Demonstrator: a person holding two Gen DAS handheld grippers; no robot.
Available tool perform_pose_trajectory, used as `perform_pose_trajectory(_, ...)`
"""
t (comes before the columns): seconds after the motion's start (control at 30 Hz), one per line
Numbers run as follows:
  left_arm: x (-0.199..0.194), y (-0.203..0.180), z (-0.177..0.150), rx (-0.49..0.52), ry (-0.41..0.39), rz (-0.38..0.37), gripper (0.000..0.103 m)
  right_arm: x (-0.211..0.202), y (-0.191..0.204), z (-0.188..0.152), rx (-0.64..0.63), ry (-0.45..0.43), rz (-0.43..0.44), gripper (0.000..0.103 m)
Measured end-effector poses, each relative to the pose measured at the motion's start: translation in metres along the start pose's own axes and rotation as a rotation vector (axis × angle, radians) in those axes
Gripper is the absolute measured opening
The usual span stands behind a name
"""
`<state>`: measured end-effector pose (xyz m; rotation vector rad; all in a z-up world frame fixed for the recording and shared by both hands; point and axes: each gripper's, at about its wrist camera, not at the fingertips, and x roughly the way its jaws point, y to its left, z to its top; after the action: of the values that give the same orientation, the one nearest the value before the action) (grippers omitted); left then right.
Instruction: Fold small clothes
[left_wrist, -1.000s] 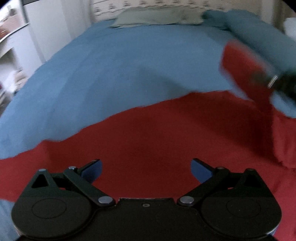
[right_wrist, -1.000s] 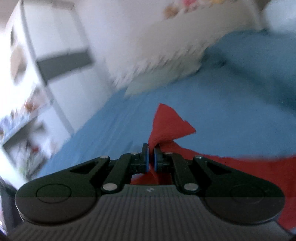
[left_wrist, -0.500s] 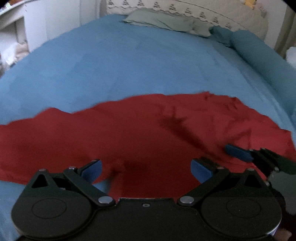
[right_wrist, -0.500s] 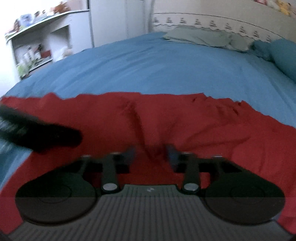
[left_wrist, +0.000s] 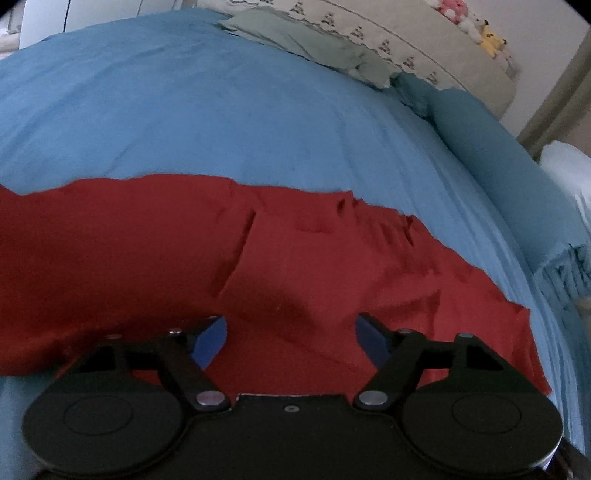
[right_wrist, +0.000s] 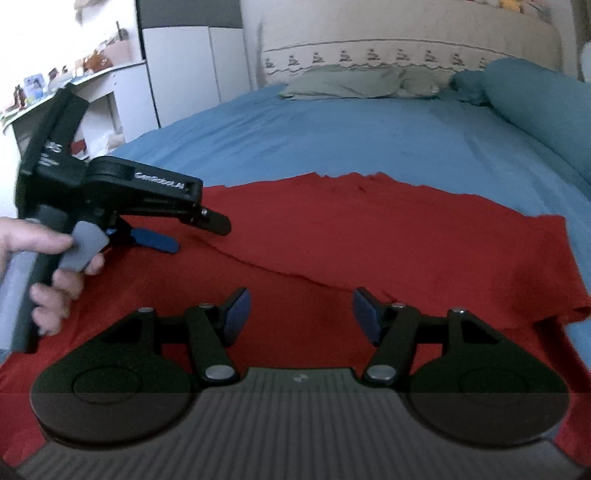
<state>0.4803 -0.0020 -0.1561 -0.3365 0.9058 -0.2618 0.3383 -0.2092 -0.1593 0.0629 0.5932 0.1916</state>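
i judge a fold just laid: my left gripper (left_wrist: 291, 338) and right gripper (right_wrist: 301, 314) hang wide apart, holding nothing, over the red garment (right_wrist: 369, 229), so next i pick an edge.

Blue-covered bed (right_wrist: 351, 136), cream headboard (right_wrist: 406, 48) (patterned trim), white shelves (right_wrist: 110, 85) at left.

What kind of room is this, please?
Most likely a bedroom: the red garment lies on a bed with a blue cover, a grey-green pillow rests by the padded headboard, and cluttered white shelves stand beside it.
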Motion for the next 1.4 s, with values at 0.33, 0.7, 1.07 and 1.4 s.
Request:
perform_pose_trajectory(0.33,-0.026,-0.017,0.012,0.071,-0.117,0.027,0.004,-0.012,-0.028,-0.005,0.041,0.000,-0.041,0.077)
perform_pose_trajectory(0.7,-0.054,0.022,-0.029,0.133,-0.250,0.202,0.005,-0.012,-0.063,-0.018,0.163,0.025,-0.097,0.079)
perform_pose_trajectory(1.07,-0.060,0.035,-0.038,0.088,-0.222,0.184,0.076,-0.021,-0.071,0.010,0.170,-0.042,-0.093,0.090)
perform_pose_trajectory(1.4,-0.029,0.074,0.031,-0.025,-0.016,0.117,0.079,-0.008,-0.068,0.021,0.172,-0.038,-0.094,0.090)
